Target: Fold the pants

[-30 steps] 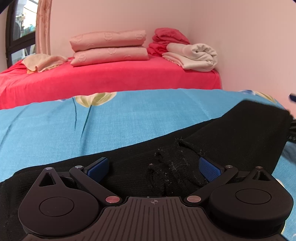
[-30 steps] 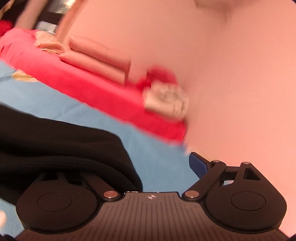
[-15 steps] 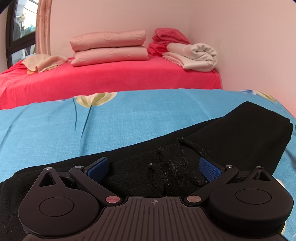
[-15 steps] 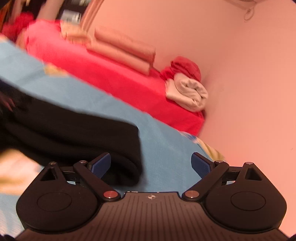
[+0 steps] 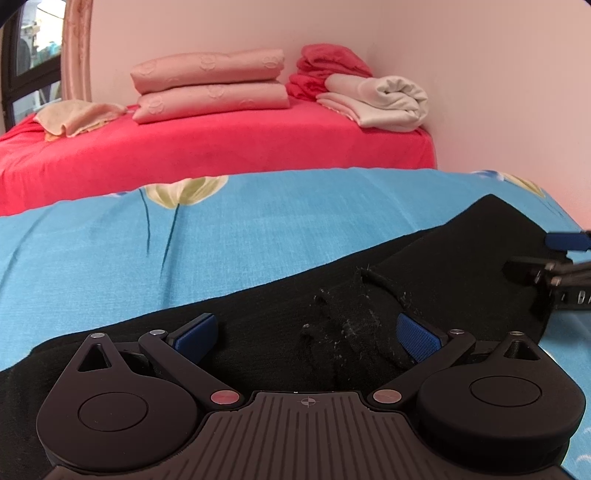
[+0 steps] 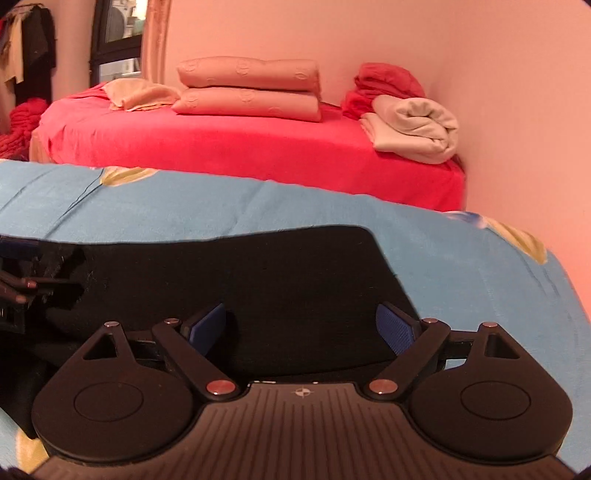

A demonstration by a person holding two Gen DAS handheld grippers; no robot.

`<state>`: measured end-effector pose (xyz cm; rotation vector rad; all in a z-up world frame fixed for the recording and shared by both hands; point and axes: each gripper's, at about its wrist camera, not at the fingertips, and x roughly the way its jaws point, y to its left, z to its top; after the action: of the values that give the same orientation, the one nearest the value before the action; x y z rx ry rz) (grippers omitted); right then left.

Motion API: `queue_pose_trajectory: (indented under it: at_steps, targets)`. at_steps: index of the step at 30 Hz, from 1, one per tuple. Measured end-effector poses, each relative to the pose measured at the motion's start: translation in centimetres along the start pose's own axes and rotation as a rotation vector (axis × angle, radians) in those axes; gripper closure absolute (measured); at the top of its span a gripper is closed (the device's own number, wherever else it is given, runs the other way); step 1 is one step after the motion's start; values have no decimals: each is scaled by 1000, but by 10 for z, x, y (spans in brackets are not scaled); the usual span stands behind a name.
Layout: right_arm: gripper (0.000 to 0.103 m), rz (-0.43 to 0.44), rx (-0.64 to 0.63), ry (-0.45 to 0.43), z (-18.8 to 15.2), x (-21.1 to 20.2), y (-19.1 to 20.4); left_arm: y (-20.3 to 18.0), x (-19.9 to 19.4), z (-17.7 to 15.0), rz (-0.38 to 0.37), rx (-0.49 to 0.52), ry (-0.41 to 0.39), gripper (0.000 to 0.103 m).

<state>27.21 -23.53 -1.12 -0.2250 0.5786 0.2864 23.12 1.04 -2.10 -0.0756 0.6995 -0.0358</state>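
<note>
Now both tools wide over black pants [image 5: 280, 332]; right tool [image 6: 301, 330] closing, nothing gripped

Both wrist views low, sharing pants [image 5: 280, 332].

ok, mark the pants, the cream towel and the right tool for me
pants [image 6: 258, 273]: right wrist view, flat top layer.
cream towel [image 5: 388, 98]: left wrist view, rolled end.
right tool [image 6: 301, 330]: right wrist view, gap between its fingertips; jaws closing, pants between them.

Ahead of me: pink wall [image 5: 369, 29], red bed [image 5: 221, 147] stacked with folded bedding [image 5: 210, 85]; window [image 5: 33, 55] upper left.
</note>
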Motion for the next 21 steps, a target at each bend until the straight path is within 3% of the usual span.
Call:
queue_pose_trajectory:
  at_steps: [6, 8, 10, 12, 17, 21]
  targets:
    - [13, 6, 12, -104, 9, -24, 13, 12, -23, 2, 11, -30, -1, 0]
    - [11, 49, 8, -79, 7, -18, 24, 17, -31, 4, 24, -32, 3, 0]
    - [10, 51, -63, 29, -1, 1, 40, 22, -40, 5, 40, -35, 5, 0]
    - [11, 9, -87, -16, -2, -4, 49, 28, -49, 5, 67, -36, 3, 0]
    - [11, 32, -40, -81, 10, -22, 60, 43, -68, 5, 145, -28, -19, 0]
    - [12, 56, -132, 22, 4, -10, 86, 56, -80, 3, 178, -36, -30, 0]
